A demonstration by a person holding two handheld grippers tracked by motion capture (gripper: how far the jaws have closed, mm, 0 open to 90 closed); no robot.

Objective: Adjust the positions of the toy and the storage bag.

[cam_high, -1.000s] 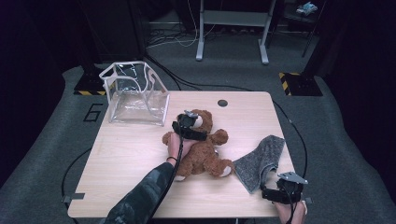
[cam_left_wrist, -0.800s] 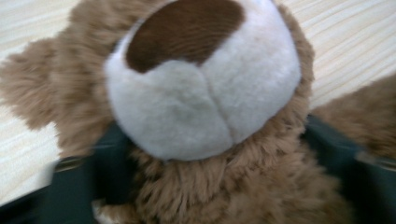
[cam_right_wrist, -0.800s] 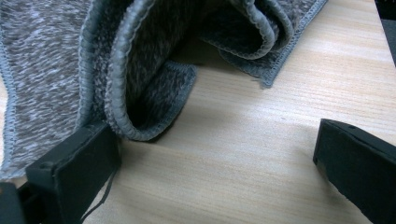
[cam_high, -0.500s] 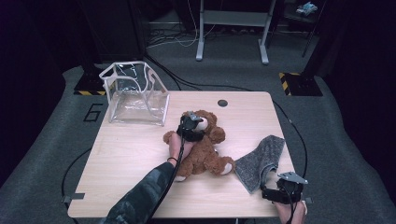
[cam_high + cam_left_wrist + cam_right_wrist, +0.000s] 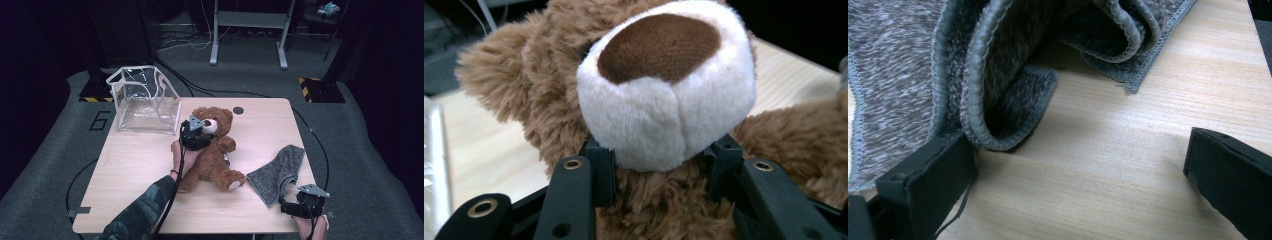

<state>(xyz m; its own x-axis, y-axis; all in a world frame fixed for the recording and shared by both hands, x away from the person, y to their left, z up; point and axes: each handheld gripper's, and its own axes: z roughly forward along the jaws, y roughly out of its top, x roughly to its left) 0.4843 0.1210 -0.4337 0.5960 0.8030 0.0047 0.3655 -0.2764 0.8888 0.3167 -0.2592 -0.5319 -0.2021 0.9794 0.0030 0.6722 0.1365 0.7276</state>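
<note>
My left tool (image 5: 659, 175) has just been closing and now pinches the bear (image 5: 212, 150) at the neck, mid-worktop (image 5: 150, 210), right of the clear bag (image 5: 145, 100). I keep the squeeze firm and lift slowly so the plush doesn't slip. Right tool (image 5: 1078, 175) stands wide, near-right, one jaw touching the grey cloth (image 5: 898, 75). Pad contact is buried in fur; the bag's opening is hard to read.

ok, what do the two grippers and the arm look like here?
Both grippers are black, two-jawed, each topped by a grey three-cornered plate: left gripper, right gripper. The jaws are blocky black bars with metal-ringed holes. A black cable trails along the left forearm, which wears a dark patterned sleeve.
</note>
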